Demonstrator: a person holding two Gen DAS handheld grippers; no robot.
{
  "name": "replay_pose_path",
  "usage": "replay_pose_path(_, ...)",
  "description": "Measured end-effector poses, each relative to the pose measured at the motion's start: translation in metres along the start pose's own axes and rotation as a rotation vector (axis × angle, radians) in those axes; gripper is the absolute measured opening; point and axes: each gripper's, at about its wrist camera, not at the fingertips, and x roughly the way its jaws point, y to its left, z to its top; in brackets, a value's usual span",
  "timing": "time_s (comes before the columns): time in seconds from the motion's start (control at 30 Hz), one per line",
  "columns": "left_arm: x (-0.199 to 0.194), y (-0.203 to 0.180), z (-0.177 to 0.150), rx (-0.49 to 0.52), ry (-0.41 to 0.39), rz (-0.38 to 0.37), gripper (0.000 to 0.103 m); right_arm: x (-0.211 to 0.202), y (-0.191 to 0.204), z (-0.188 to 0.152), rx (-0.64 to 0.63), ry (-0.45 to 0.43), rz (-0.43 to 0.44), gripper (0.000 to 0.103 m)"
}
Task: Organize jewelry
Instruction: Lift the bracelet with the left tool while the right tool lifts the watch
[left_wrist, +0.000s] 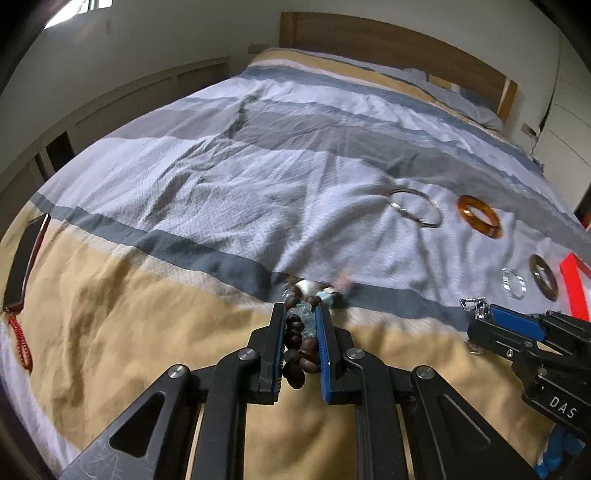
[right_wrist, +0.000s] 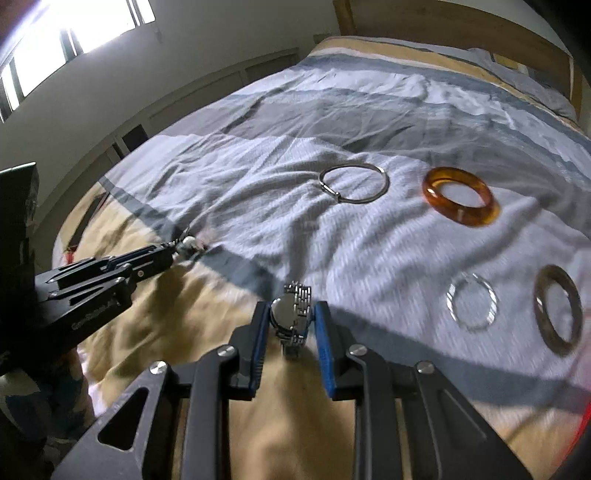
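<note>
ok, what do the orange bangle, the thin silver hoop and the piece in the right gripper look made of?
Orange bangle: translucent glossy amber, likely resin or glass; light passes through it.
Thin silver hoop: polished metal wire, bright glints, small clasp.
Watch in the right gripper: shiny steel-looking case, linked band.

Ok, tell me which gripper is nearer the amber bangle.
Right. The right gripper, holding the watch, sits closer below the amber bangle; the left gripper is farther left.

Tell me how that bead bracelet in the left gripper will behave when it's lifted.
The bead bracelet is likely floppy: its strands bunch loosely between the left gripper's pads. The free end, lying on the bedspread, will probably dangle and swing. The round beads may slip.
</note>
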Motion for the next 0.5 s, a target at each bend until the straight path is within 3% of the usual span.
replay_pose_path(0.3,-0.055,-0.04,-0.01,0.047,-0.029,-0.06,0.015,-0.084,-0.002,-0.026,0.031,-0.073,-0.019,0.023)
replay_pose_path(0.5,-0.091,-0.088,-0.018,0.114,-0.052,-0.106,0.015,-0.14,-0.023,-0.05,0.065,-0.119,-0.065,0.023)
